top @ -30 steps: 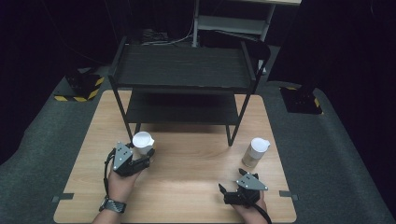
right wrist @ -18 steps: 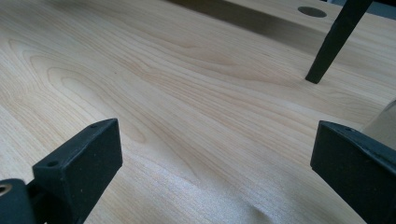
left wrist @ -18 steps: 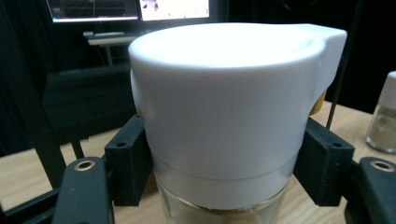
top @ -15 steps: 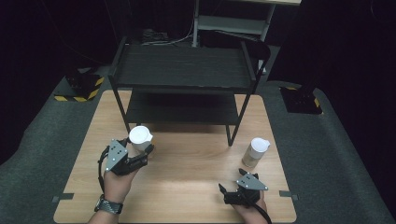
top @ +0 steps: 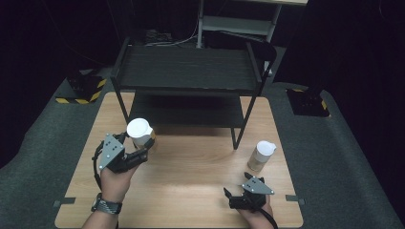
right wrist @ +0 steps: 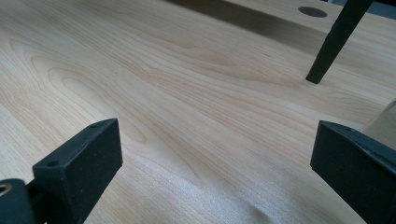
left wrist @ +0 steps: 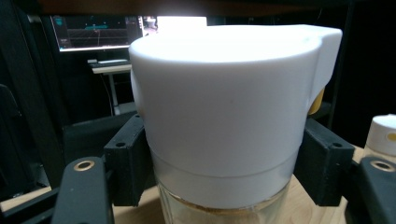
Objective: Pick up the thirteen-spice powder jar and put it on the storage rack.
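The left hand (top: 117,179) is held up off the tabletop (top: 191,191), wrist cocked forward, its left tongs (top: 138,150) clamped on a white-capped jar (top: 140,133) just below the cap. The jar stands upright between the jaws, in front of the black shelf rack (top: 186,71). The right tongs (top: 229,195) rest low on the tabletop, jaws wide apart, with a second jar (top: 262,155) just beyond them.

The jar (left wrist: 224,140) is cut off below its white lid.
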`<action>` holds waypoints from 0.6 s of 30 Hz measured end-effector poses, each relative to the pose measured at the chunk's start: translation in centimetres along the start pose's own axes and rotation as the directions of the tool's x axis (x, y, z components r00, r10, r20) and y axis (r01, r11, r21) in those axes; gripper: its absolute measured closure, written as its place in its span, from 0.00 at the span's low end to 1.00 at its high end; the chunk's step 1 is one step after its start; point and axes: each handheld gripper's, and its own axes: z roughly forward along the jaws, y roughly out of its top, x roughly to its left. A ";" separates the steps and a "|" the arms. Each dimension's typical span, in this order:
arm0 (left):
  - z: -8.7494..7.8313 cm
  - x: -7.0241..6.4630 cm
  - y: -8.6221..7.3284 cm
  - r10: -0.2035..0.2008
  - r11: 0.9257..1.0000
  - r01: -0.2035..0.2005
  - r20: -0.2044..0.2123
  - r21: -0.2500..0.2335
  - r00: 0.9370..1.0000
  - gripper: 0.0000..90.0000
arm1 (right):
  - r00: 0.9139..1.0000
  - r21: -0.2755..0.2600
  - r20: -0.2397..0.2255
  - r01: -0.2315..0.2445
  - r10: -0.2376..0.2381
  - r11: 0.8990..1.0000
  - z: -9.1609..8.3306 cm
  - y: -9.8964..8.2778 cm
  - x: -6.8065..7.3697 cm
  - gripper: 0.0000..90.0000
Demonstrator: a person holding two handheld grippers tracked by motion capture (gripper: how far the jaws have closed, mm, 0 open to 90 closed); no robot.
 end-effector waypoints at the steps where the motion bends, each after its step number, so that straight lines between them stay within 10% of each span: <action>1: 0.0 0.2 0.5 -0.001 1.000 0.001 0.005 -0.009 1.000 0.33 | 1.000 -0.001 0.000 0.000 0.000 1.000 0.0 0.0 0.0 0.02; 18: 0.7 0.9 5.6 0.019 0.999 -0.019 -0.010 -0.044 1.000 0.33 | 1.000 -0.002 -0.003 -0.003 0.003 1.000 0.0 0.0 -0.1 0.02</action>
